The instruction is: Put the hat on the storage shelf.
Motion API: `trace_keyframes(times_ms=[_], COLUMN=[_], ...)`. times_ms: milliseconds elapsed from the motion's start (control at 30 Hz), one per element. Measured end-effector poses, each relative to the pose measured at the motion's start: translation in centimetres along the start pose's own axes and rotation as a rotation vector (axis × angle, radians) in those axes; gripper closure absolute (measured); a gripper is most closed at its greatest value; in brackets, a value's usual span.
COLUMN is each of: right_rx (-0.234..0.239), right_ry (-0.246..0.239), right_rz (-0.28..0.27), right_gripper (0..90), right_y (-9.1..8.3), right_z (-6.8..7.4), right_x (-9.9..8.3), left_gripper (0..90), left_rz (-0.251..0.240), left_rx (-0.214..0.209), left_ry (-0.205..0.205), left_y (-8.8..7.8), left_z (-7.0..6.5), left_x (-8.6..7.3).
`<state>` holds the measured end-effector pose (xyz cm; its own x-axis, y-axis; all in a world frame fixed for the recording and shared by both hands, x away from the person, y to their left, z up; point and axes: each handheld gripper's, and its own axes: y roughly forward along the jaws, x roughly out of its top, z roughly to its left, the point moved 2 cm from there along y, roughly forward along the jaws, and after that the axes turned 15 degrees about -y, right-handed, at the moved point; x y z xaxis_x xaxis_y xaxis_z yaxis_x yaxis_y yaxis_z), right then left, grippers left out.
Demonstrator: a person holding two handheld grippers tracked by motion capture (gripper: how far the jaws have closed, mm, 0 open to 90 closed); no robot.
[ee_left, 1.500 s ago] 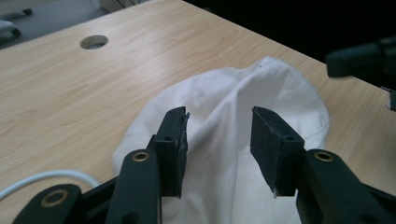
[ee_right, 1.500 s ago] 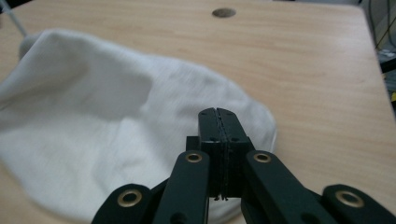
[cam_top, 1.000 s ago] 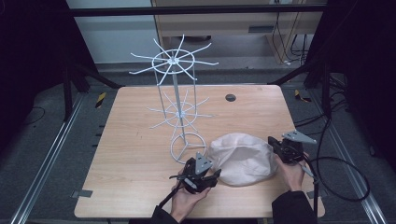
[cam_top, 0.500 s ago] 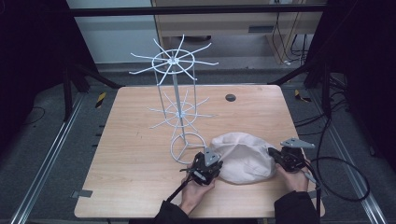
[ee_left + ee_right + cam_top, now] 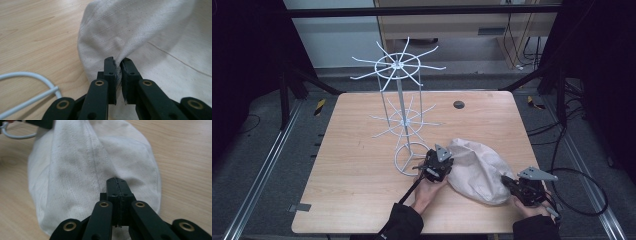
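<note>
Pale wooden tabletop (image 5: 362,175) is being used as the work surface, with dark floor and cables lying around it. A white wire rack (image 5: 404,112) is standing on it, its ring base resting on the wood and its spoked arms left bare. Just right of that base, a cream cloth bag (image 5: 479,170) is lying slumped on the wood.

The bag is being gripped at two opposite edges, apparently so that it can be lifted or spread as one piece. At the edge nearest the rack, the left gripper (image 5: 439,162) is being held low; its fingers (image 5: 110,72) have just been closing and are now pinching a fold of cloth (image 5: 117,37), which is being drawn up into a ridge between them. At the edge farthest from the rack, the right gripper (image 5: 524,189) is being held close to the wood, its fingers (image 5: 112,192) pressed together with a thin hem seemingly caught between them, a seam running up the bag (image 5: 95,157) from that point.
</note>
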<state>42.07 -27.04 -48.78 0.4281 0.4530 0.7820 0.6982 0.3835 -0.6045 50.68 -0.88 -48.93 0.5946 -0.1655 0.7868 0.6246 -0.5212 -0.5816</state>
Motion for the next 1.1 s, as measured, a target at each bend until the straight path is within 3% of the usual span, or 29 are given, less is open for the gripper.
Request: trace_keyframes(times_ms=[267, 367, 500, 533, 567, 600, 733, 967, 1067, 1100], right_rx=[0.042, 0.040, -0.001, -0.014, -0.042, -0.042, -0.055, -0.041, -0.031, -0.025], right_ry=[-0.024, -0.014, 0.002, 0.009, 0.014, 0.014, 0.033, 0.025, 0.011, 0.001], right_rz=[0.000, -0.007, -0.048, -0.069, -0.087, -0.087, -0.103, -0.112, -0.109, -0.101], right_gripper=[90.0, 90.0, 86.9, 85.6, 83.7, 83.7, 79.0, 71.1, 68.0, 65.6], right_y=[-0.6, -0.7, -1.4, -1.7, -2.2, -2.2, -2.5, -2.8, -2.8, -2.6], right_z=[1.7, 1.7, 1.3, 1.1, 0.9, 0.9, 0.6, 0.8, 1.1, 1.3], right_x=[-0.1, 0.0, 0.3, 0.5, 0.8, 0.8, 1.6, 3.8, 4.7, 5.1], left_gripper=[79.9, 70.1, 62.4, 60.9, 57.5, 56.2, 52.0, 43.4, 41.4, 40.0], left_rz=[-0.008, -0.004, 0.007, 0.004, 0.008, 0.008, 0.009, 0.012, 0.000, -0.011], left_rx=[-0.023, -0.022, -0.081, -0.087, -0.083, -0.083, -0.099, -0.087, -0.076, -0.060], left_ry=[-0.049, -0.032, 0.001, 0.005, 0.049, 0.049, 0.070, 0.118, 0.106, 0.096], left_y=[1.2, 0.4, -2.1, -2.7, -4.4, -4.4, -7.5, -12.4, -14.2, -15.2], left_z=[0.3, 0.4, 0.9, 0.9, 1.2, 1.2, 2.0, 4.0, 5.3, 6.3], left_x=[0.7, 0.8, 0.8, 0.8, 0.7, 0.7, 0.0, -2.2, -3.2, -3.6])
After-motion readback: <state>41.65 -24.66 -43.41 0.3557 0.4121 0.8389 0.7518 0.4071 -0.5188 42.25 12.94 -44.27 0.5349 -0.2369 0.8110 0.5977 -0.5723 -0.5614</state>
